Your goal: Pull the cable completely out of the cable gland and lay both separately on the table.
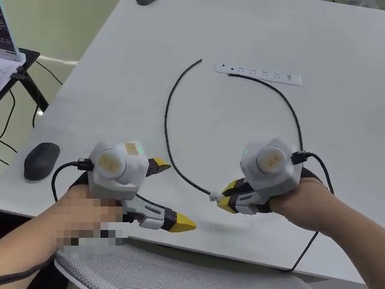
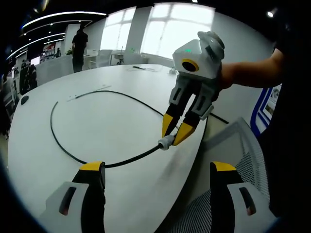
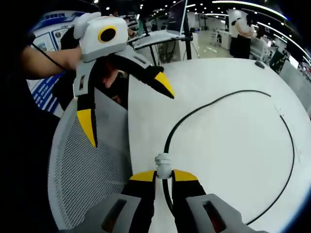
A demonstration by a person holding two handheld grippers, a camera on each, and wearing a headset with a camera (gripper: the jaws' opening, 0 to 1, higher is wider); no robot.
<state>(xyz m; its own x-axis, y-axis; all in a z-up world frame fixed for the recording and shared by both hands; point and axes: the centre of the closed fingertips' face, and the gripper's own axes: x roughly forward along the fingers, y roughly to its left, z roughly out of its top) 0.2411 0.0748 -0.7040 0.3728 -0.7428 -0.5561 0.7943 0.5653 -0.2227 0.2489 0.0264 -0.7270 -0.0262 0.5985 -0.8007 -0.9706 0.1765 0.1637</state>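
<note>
Bright, even light leaves only soft shadows on the white tabletop (image 1: 240,36) in the sharp head view, while both gripper views bow strongly toward their edges, the left with blown-out windows (image 2: 180,29), the right with glaring ceiling lights (image 3: 252,5).

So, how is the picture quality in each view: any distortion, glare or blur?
Head view: even light, sharp, only soft shadows on the table. Left gripper view: fisheye bends the table edge; windows are blown out. Right gripper view: same bending, but the cable gland and cable look sharp.
</note>
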